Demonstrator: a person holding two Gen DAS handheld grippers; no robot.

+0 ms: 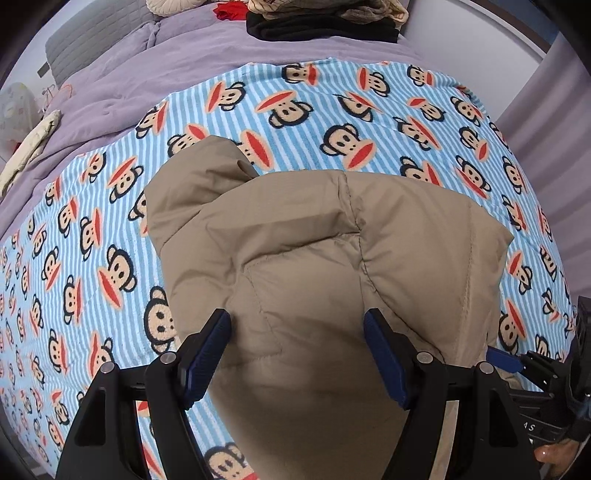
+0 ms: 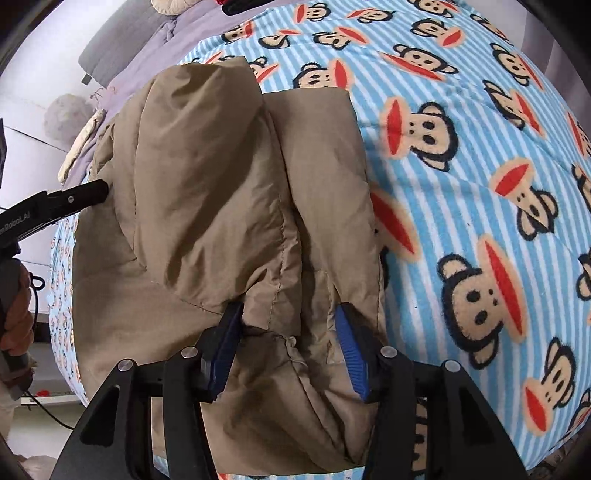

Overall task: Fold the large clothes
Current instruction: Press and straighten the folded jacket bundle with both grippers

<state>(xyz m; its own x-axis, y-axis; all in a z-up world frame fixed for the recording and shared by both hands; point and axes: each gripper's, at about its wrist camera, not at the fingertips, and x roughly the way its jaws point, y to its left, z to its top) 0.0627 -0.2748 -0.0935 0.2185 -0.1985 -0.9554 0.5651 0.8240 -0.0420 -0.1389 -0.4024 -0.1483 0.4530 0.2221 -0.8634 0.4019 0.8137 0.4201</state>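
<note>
Nearest the left wrist camera, the left gripper [image 1: 297, 332] pointed steeply down over a tan padded jacket [image 1: 317, 266], its two black fingers with blue pads [image 1: 207, 362] spread wide. The puffy fabric bulged up between the pads, but neither pad visibly pressed on it; the cloth lay loose between them. The jacket lay folded into a thick bundle on a blue-and-white striped blanket [image 1: 92, 221] printed with cartoon monkey faces, with one quilted section doubled over toward the top left. Beyond the blanket stretched a lilac bedspread [image 1: 155, 74], and at its far edge sat a pile of dark and beige clothes [image 1: 325, 22]. At the lower right edge of this view, part of the right gripper [image 1: 504, 360] showed beside the jacket, with a fingertip of the person's hand [image 1: 550, 454] below it.

In the right wrist view, the right gripper [image 2: 290, 339] also hung over the jacket [image 2: 207, 192], at the edge nearest the camera. Its jaws stood partly apart; a fold and seam of the tan cloth ran between the blue pads [image 2: 352, 354], and whether they touched the cloth could not be told. The jacket here lay as a long bundle on the monkey blanket [image 2: 461, 184], with a doubled layer on top. At the left edge, a black finger of the left gripper [image 2: 74, 195] reached to the jacket's far side, and the person's other hand [image 2: 16, 317] held its handle.
</note>
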